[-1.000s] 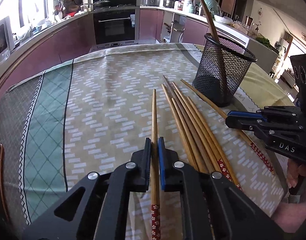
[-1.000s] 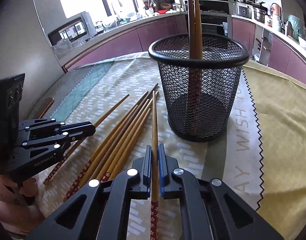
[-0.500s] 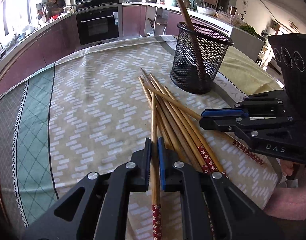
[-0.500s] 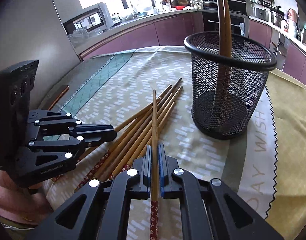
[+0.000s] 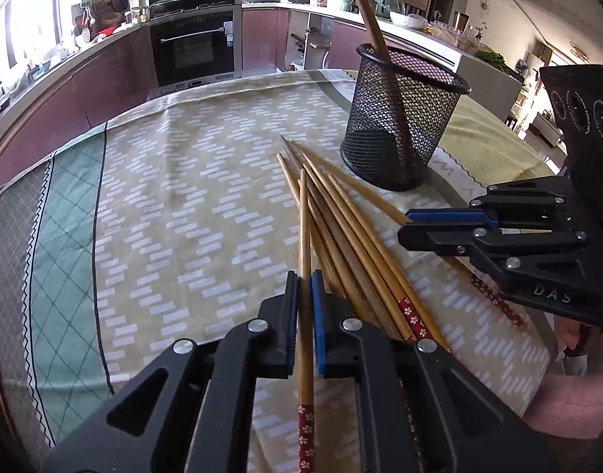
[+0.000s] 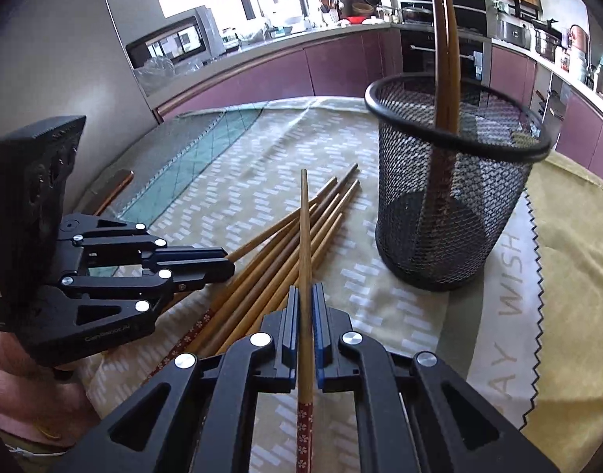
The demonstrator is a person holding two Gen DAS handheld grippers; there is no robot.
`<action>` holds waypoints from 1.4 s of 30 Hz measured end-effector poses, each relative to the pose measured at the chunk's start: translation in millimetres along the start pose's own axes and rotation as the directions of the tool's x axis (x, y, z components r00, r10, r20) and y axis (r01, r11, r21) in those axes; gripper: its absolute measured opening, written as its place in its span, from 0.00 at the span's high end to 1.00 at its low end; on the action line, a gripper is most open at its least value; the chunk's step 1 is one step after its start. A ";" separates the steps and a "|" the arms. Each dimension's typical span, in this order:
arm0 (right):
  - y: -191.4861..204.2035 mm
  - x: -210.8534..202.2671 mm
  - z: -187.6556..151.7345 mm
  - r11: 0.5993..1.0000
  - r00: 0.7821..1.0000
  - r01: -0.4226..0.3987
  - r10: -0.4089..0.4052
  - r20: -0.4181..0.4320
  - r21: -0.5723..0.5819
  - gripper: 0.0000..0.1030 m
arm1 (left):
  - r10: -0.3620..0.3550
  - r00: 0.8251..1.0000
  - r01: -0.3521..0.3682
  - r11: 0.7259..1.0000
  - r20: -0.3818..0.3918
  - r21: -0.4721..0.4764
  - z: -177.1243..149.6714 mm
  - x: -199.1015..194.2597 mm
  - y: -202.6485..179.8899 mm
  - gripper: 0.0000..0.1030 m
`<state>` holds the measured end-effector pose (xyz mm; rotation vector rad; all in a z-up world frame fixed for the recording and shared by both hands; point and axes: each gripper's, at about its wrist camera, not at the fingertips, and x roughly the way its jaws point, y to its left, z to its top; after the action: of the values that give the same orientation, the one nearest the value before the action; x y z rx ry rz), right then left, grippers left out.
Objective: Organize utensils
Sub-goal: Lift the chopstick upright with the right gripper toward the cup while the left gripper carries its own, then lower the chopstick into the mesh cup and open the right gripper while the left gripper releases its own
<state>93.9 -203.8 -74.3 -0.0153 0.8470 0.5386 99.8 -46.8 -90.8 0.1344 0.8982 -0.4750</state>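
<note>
left gripper [image 5: 304, 280]: clamped on one chopstick [image 5: 304, 260], tip over the loose pile | right gripper [image 6: 305, 295]: clamped on another chopstick [image 6: 305, 244], tip forward | loose chopsticks [image 5: 352, 236]: fanned on tablecloth [image 5: 183, 197] between both grippers | mesh holder [image 6: 451, 197]: upright beside pile, two chopsticks inside

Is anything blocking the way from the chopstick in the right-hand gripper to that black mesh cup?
Nothing visible does. The right gripper holds its chopstick above the loose pile, and bare tablecloth lies between it and the cup. Two chopsticks already lean inside, leaving most of the mouth free.
</note>
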 end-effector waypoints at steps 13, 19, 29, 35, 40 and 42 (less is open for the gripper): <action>-12.5 -58.3 6.7 1.000 0.985 -0.021 0.018 0.171 0.017 0.94 | -0.099 0.983 0.103 0.994 0.152 -0.021 24.1 -59.1 1.0 0.93; -21.2 -79.9 9.9 0.999 0.973 -0.030 0.022 0.229 0.032 0.94 | -0.150 0.965 0.158 0.987 0.217 -0.018 35.9 -86.1 0.4 0.93; -30.6 -103.7 22.9 0.999 0.953 -0.016 0.005 0.304 0.034 0.94 | -0.181 0.932 0.193 0.981 0.313 -0.007 56.2 -115.3 -0.5 0.93; -37.7 -115.7 33.4 0.999 0.941 0.002 -0.014 0.337 0.033 0.94 | -0.195 0.916 0.211 0.978 0.351 -0.007 71.9 -118.1 -3.6 0.93; -43.7 -126.4 44.0 0.999 0.930 0.014 -0.025 0.366 0.033 0.94 | -0.205 0.904 0.223 0.975 0.375 -0.004 87.3 -117.8 -6.5 0.93; -45.6 -130.1 48.0 0.999 0.926 0.018 -0.029 0.376 0.031 0.94 | -0.204 0.902 0.222 0.975 0.381 -0.003 95.1 -118.2 -7.9 0.93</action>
<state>78.9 -290.8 42.1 0.1007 0.4767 0.4871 102.3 -42.8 61.0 -0.1000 0.5427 -0.6586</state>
